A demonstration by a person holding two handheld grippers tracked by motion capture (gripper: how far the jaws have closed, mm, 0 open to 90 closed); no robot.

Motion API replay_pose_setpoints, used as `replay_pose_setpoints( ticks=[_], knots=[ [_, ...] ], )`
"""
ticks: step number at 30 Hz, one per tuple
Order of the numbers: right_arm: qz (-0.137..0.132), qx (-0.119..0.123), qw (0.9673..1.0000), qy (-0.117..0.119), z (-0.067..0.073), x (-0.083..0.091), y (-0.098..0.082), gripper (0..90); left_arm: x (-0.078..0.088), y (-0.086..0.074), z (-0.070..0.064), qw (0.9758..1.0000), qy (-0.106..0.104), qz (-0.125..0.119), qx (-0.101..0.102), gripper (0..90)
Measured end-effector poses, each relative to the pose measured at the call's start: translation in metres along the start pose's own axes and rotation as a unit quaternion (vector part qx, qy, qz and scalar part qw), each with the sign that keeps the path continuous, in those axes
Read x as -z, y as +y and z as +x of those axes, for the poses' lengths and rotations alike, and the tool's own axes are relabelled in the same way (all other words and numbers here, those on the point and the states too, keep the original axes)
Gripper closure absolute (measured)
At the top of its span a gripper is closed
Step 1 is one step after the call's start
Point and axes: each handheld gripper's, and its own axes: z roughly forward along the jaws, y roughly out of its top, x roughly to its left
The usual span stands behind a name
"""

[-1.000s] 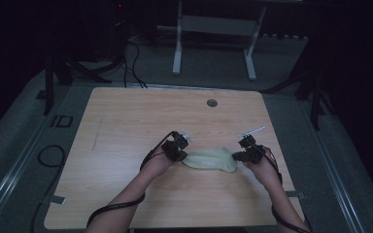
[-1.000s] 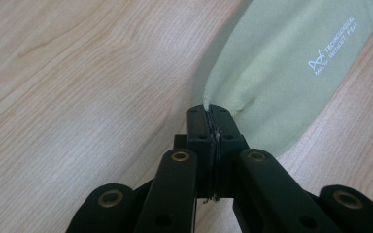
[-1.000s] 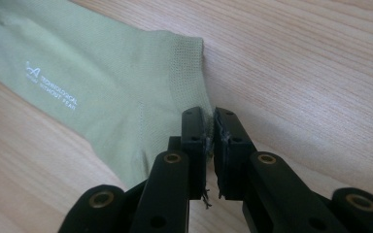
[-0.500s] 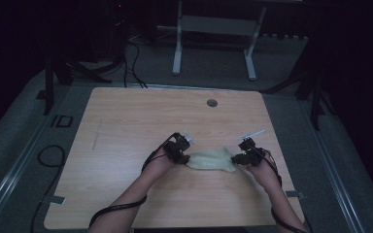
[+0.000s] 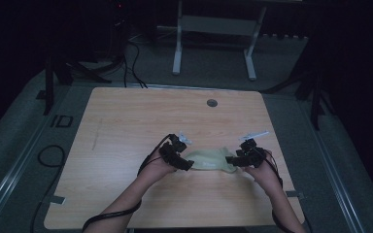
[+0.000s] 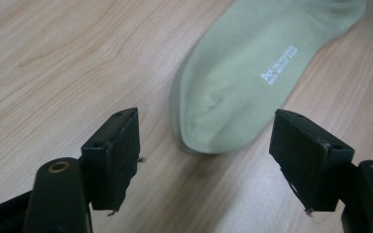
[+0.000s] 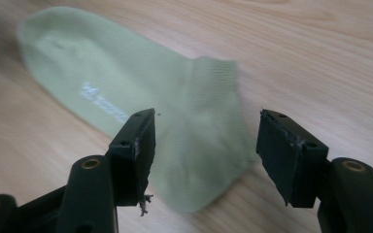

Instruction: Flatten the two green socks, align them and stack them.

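Both claws gape; sock point(image 7: 141, 97) cuff blurred

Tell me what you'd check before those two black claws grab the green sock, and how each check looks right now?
1. Left gripper open wide enough: ok, its jaws stand apart.
2. Right gripper open: ok.
3. Sock lying flat on the table: ok.
4. Left gripper lined up with the toe end: ok, the toe sits between its jaws, just ahead.
5. Right gripper lined up with the cuff end: ok, though that picture is blurred.
6. Jaws low enough to pinch the fabric: cannot tell.
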Motion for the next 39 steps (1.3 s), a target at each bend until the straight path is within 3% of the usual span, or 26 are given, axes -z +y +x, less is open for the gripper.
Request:
replay_pose_setpoints(
  ticks=[1,3,5,9,14,16,21,28,39],
  knots=[
    [0.0,0.0,1.0,0.003,0.001,-0.001,-0.001,36.6,0.0,-0.001,-0.004,0.9999,0.012,0.0,-0.01,25.6],
    [0.011,-0.001,0.9999,0.005,0.002,-0.005,-0.002,27.5,0.0,-0.002,-0.007,0.9998,0.008,0.008,-0.013,17.3],
    [0.004,0.004,0.9999,0.015,0.004,-0.006,-0.004,21.8,0.001,-0.005,-0.009,0.9998,0.014,0.007,-0.014,13.6],
    [-0.016,0.007,0.9996,0.023,0.006,-0.007,-0.008,15.5,0.004,-0.011,-0.008,0.9999,0.012,-0.003,0.005,5.7],
    [-0.033,0.017,0.9992,0.015,0.006,-0.006,-0.012,15.1,0.008,-0.022,-0.001,0.9994,0.023,-0.013,0.022,2.4],
    [-0.036,0.015,0.9992,0.011,0.006,-0.005,-0.013,15.0,0.008,-0.026,0.002,0.9993,0.017,-0.018,0.029,2.5],
    [-0.036,0.018,0.9992,0.004,0.005,-0.004,-0.017,15.0,0.01,-0.038,0.004,0.9992,0.02,-0.022,0.027,2.5],
    [-0.042,0.007,0.9991,-0.007,-0.002,0.001,-0.032,15.1,0.015,-0.053,0.008,0.9989,0.015,-0.021,0.04,2.5],
    [-0.049,0.002,0.9986,-0.019,-0.017,0.011,-0.056,14.7,0.024,-0.081,0.014,0.9975,0.024,-0.029,0.06,2.5]
  ],
)
